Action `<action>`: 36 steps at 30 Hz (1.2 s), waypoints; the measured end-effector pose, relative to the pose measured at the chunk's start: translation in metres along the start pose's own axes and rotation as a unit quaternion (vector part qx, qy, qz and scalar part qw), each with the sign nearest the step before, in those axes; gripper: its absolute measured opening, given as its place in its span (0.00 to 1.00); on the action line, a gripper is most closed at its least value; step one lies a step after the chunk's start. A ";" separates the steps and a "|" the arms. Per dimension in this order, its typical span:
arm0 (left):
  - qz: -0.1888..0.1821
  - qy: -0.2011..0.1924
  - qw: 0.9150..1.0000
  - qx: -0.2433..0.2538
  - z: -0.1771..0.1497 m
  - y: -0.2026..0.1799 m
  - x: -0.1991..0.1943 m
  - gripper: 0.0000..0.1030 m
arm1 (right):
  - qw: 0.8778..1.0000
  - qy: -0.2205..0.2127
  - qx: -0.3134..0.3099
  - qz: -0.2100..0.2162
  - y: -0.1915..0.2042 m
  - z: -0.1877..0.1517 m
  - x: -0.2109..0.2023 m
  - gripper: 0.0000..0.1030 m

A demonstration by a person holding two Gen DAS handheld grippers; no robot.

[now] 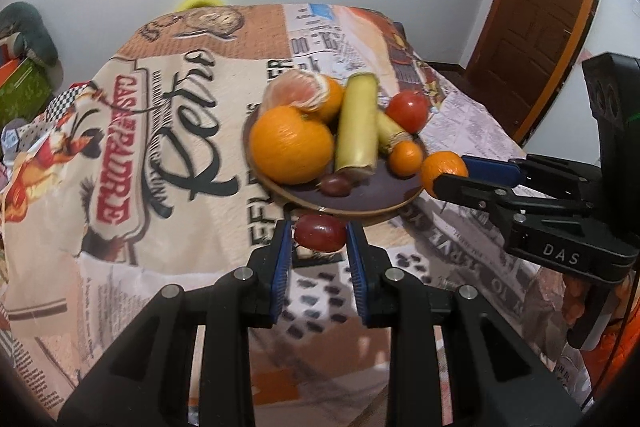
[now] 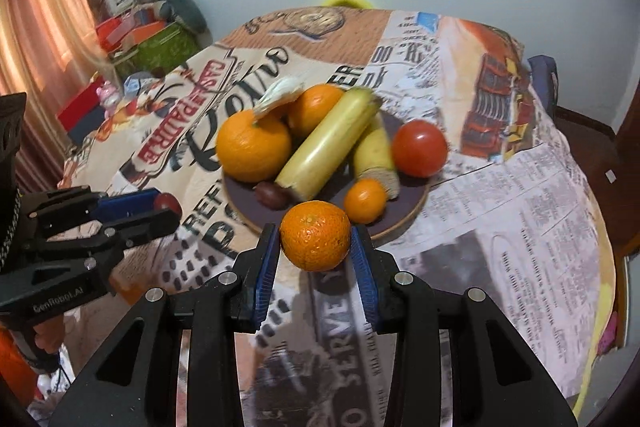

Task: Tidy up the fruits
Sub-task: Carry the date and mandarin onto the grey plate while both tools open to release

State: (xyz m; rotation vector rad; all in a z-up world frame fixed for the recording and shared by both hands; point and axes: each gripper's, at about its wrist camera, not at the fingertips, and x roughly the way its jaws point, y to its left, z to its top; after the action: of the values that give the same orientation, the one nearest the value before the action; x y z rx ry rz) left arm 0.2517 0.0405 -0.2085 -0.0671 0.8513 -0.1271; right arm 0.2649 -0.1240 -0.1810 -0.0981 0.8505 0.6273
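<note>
A: Nearest the left wrist camera, the left claw (image 1: 320,233) is clenched on a red grape (image 1: 320,231), held off the cloth just short of the plate (image 1: 360,205) rim.

B: And the right claw (image 2: 315,237)?

A: Clamped on a small mandarin (image 2: 315,235), also lifted, at the plate's near edge in its own view. From the left camera it hangs at the plate's right side.

B: So both are carrying; which way?

A: I can't tell whether the fruit is coming onto the plate or leaving it (my guess is onto it, since nothing loose lies on the surface (image 1: 168,227)).

B: What's already there?

A: Front to back: a dark grape (image 1: 336,185), a little orange (image 1: 406,158), a big orange (image 1: 292,151), a pale green stalk (image 1: 356,125) lying over a banana (image 1: 390,131), a tomato (image 1: 408,111), and a half-peeled mandarin (image 1: 304,95) at the rear.

B: Next move?

A: Probably lower each piece into the bare front part of the plate, one after the other, and let go gently, as both would roll
</note>
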 end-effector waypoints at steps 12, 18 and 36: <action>-0.013 0.022 1.000 0.013 0.015 -0.016 0.035 0.27 | 1.000 0.002 0.012 0.019 -0.008 0.007 0.023 0.33; -0.011 0.023 1.000 0.017 0.019 -0.017 0.044 0.27 | 0.999 0.011 0.016 0.036 -0.012 0.004 0.035 0.33; 0.004 0.028 0.999 0.015 0.019 -0.013 0.050 0.41 | 0.999 0.009 0.030 0.038 -0.022 0.006 0.028 0.33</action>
State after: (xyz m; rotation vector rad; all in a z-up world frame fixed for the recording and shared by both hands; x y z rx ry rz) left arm 0.2975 0.0205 -0.2314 -0.0329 0.9052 -0.1349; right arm 0.2946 -0.1263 -0.2007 -0.0168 0.8932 0.6724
